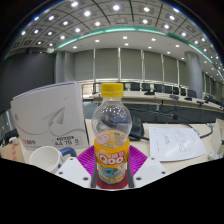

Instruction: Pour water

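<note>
A clear plastic bottle with a yellow cap and an orange-and-blue Qoo label stands upright between my fingers, held up above the desk. My gripper is shut on the bottle, its magenta pads pressing on the label from both sides. A white paper cup stands on the desk to the left of the bottle, just beyond my left finger. The bottle's lower end is hidden between the fingers.
A large white box with printed text stands behind the cup on the left. White papers lie on the desk to the right. Rows of desks and chairs fill the room beyond, under a lit ceiling.
</note>
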A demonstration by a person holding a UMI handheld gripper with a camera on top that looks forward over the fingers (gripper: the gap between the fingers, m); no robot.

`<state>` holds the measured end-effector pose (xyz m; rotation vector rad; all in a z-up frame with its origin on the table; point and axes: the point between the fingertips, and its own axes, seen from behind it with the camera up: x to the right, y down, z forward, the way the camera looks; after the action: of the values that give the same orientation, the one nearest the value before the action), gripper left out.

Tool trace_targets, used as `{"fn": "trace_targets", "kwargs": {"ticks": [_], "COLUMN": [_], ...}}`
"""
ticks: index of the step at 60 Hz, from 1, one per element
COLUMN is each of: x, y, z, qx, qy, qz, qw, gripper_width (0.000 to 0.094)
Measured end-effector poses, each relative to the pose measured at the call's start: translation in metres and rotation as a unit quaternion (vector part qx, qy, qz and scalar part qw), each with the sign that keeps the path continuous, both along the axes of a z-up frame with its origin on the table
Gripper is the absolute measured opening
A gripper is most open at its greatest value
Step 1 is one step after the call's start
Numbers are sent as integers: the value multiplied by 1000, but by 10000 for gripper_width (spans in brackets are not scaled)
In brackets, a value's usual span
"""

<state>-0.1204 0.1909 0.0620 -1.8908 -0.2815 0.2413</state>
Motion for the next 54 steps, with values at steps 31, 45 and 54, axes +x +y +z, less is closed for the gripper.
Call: {"fn": "trace_targets", "kwargs": {"ticks": [31, 45, 54], "x": [8, -7, -18], "y": [-73, -204, -283], "z": [54, 136, 158], "qx": [-65, -107, -124], "qy": [-79, -69, -72], "qz": [-47, -95, -121], "qw": [994, 987, 982], "gripper_width": [859, 858, 857]}}
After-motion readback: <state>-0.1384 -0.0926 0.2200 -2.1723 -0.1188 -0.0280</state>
